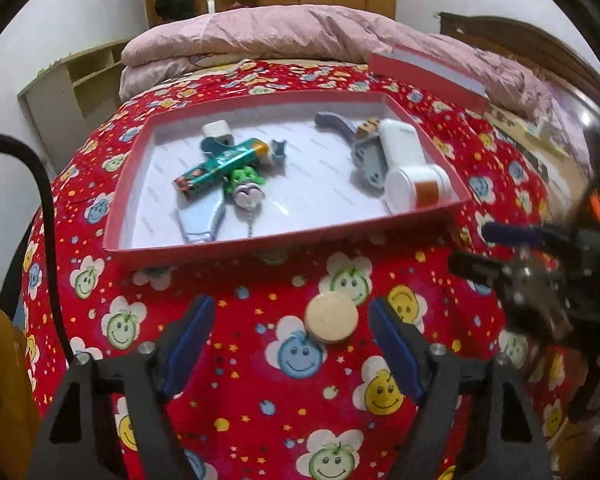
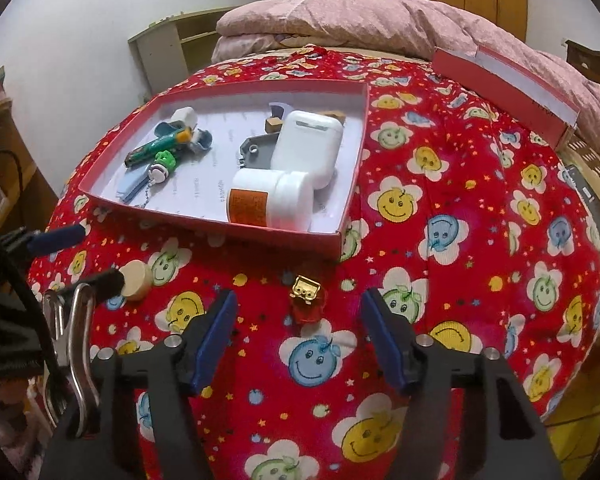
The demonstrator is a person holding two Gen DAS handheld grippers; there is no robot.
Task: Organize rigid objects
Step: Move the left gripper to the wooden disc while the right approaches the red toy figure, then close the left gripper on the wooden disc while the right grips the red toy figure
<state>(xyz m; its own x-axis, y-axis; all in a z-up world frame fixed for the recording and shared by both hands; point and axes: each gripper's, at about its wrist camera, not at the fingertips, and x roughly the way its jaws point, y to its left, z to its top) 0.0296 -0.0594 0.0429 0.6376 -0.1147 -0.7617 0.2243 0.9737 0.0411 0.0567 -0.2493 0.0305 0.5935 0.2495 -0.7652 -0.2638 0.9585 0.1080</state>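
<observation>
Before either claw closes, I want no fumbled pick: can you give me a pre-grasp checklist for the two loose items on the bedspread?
1. Left claw open: ok.
2. Round wooden disc lies between the left fingers: ok, though off-centre toward the right finger.
3. Right claw open: ok.
4. Red and gold trinket lined up ahead of the right claw: ok.
5. Free floor space in the red tray: ok, middle is bare.
6. Claw heights above the bedspread: cannot tell.

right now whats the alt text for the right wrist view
The open right tongs hover over a red smiley-print bedspread, framing a small red and gold trinket. Beyond it lies a red tray holding a white bottle, a white case and small items.
</observation>
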